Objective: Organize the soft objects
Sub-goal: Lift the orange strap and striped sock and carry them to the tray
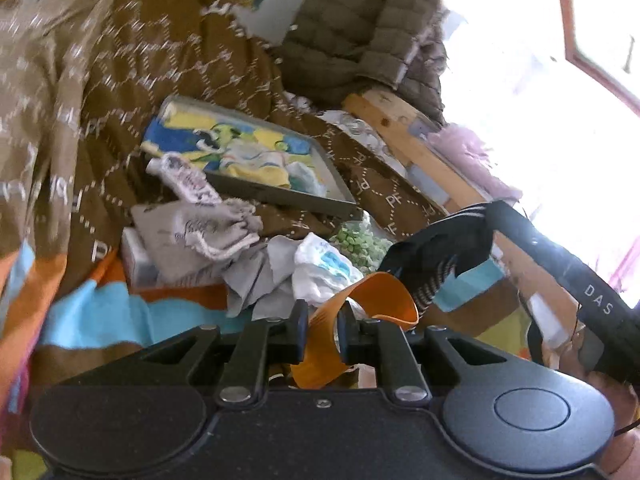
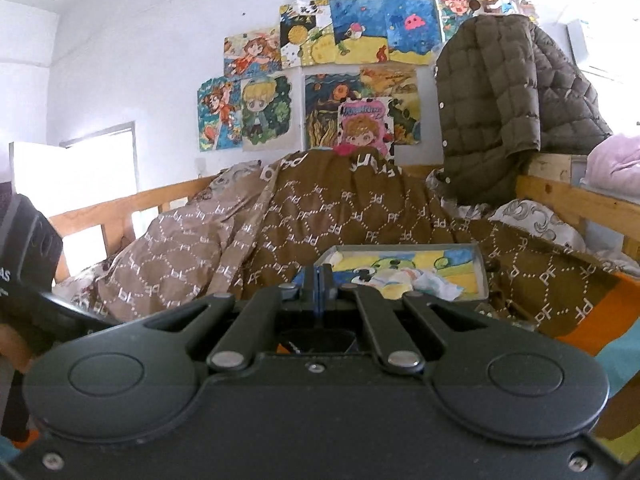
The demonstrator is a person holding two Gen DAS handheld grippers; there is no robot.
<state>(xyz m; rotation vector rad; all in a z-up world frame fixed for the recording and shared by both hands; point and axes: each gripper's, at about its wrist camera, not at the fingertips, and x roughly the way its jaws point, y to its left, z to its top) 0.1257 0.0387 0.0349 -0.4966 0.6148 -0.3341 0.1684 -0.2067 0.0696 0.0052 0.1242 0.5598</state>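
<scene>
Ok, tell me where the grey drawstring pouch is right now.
Left wrist view, left of centre: the grey drawstring pouch lies on the bed just below the shallow grey box, beside crumpled grey cloth.

A wooden bed frame (image 2: 560, 196) runs behind the bedding. On the white wall (image 2: 160, 60) hang many colourful drawings (image 2: 348, 32) (mostly cartoon faces). A grey frame holding 1 painted picture (image 1: 244, 152) lies tilted on the bed.

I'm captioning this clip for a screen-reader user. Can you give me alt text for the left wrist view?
The left gripper holds an orange fabric strip between its fingers above a cluttered bed. Ahead lie a grey drawstring pouch, a white plastic bag and a shallow box with a colourful drawing on a brown patterned duvet.
</scene>
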